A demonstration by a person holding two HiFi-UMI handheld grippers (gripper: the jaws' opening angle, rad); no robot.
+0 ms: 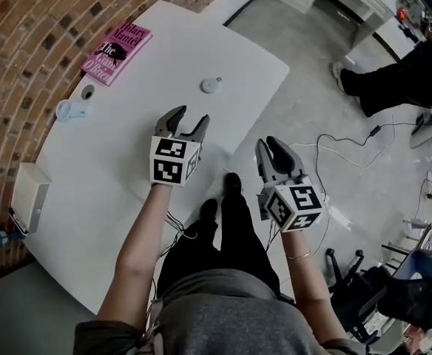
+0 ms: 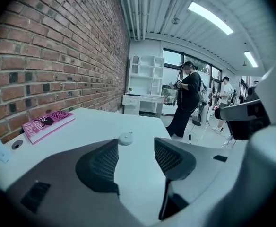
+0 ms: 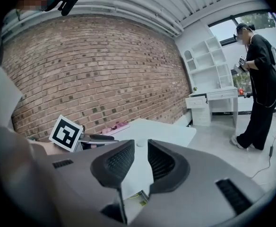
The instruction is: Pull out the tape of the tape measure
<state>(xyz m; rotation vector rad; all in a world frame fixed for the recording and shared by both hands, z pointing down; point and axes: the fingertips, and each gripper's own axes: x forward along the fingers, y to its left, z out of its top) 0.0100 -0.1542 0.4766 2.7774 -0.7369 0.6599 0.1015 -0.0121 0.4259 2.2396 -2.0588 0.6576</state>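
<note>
The tape measure (image 1: pixel 211 85), a small round white case, lies on the white table (image 1: pixel 127 161) toward its far side. My left gripper (image 1: pixel 189 120) hovers over the table short of it, jaws open and empty; in the left gripper view the tape measure (image 2: pixel 125 138) shows just beyond the left gripper (image 2: pixel 135 148), slightly left of the gap. My right gripper (image 1: pixel 275 148) hangs off the table's right edge, above the floor, its jaws narrowly open with nothing between them. Through the right gripper (image 3: pixel 141 150) I see the tape measure (image 3: pixel 139 144) far ahead.
A pink book (image 1: pixel 117 52) lies at the table's far left corner, with a small pale blue object (image 1: pixel 69 110) and a round hole (image 1: pixel 88 92) near the brick wall. A white box (image 1: pixel 29 196) sits at the left edge. Cables (image 1: pixel 349 150) cross the floor; a person (image 2: pixel 187 103) stands beyond.
</note>
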